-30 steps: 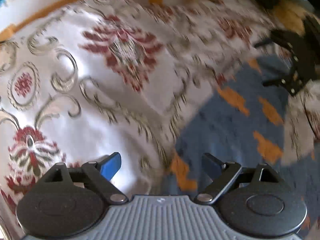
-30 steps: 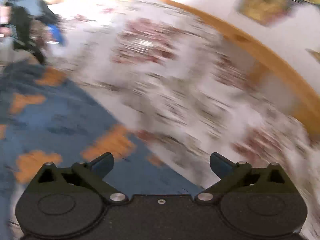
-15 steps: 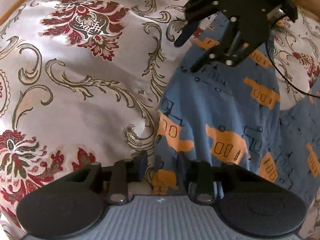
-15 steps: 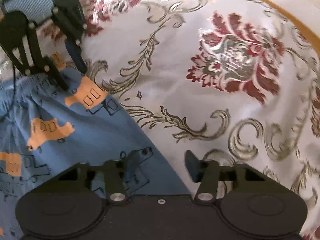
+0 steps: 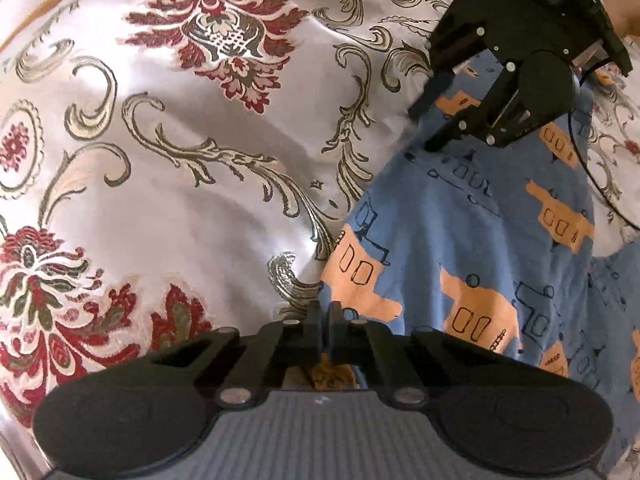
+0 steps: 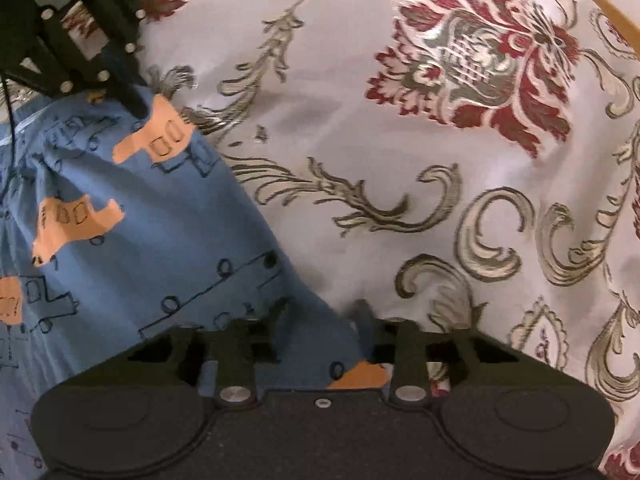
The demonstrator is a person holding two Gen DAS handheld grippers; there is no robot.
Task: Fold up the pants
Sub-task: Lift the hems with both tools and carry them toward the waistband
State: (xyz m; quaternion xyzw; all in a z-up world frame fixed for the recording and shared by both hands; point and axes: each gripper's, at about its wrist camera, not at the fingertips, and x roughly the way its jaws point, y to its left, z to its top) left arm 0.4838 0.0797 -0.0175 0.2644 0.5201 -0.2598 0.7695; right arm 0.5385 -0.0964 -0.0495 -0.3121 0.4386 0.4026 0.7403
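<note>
Meanwhile, left gripper [image 5: 324, 314] clenched on the pants [image 5: 472, 240] edge at 6 o'clock; right gripper [image 6: 320, 320], half-closed, could let it slip.

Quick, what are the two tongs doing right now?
Left tongs: closed, pinching the edge of the blue pants.
Right tongs: partly open, straddling the pants' edge.

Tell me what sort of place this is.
Probably a bedroom at home: blue printed pants lie on a shiny floral bedspread, and a curved wooden edge, perhaps a bed frame, runs beyond it.
</note>
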